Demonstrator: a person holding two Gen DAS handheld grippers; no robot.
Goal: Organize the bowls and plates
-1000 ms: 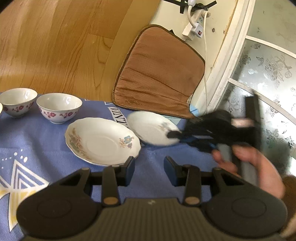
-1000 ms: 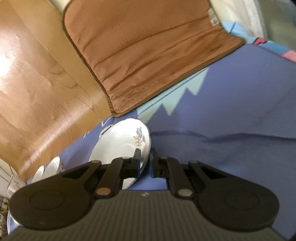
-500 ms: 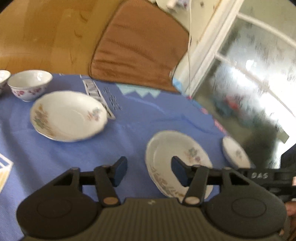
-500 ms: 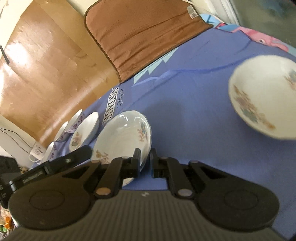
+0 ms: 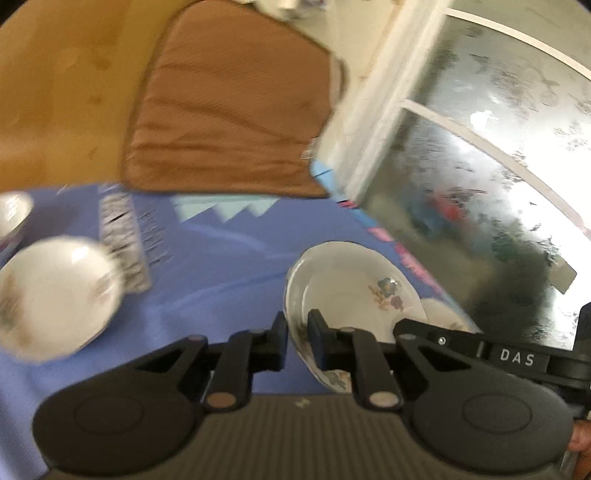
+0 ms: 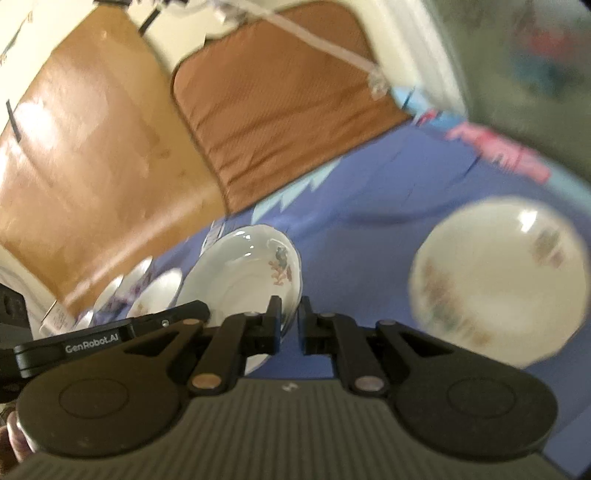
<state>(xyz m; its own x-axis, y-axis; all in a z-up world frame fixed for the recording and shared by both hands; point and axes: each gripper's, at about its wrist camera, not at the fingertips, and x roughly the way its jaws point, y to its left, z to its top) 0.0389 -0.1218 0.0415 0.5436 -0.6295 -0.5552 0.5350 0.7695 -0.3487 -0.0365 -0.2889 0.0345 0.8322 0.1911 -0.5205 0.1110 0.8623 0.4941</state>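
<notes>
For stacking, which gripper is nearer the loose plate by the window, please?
Right: right gripper is just left of the loose plate; left gripper lies beyond the held plate.

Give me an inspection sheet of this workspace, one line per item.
Surface: blue printed cloth.
Job's things: held plate, tilted; second plate lying on the cloth to its right; third plate and a bowl farther left, blurred.
Clutter: nothing seen.
Grippers: left gripper and right gripper each closed on the held plate's rim, on opposite sides.
Cables: white cable along the wall, blurred.
Surroundings: brown cushion, wooden floor, frosted glass door.
</notes>
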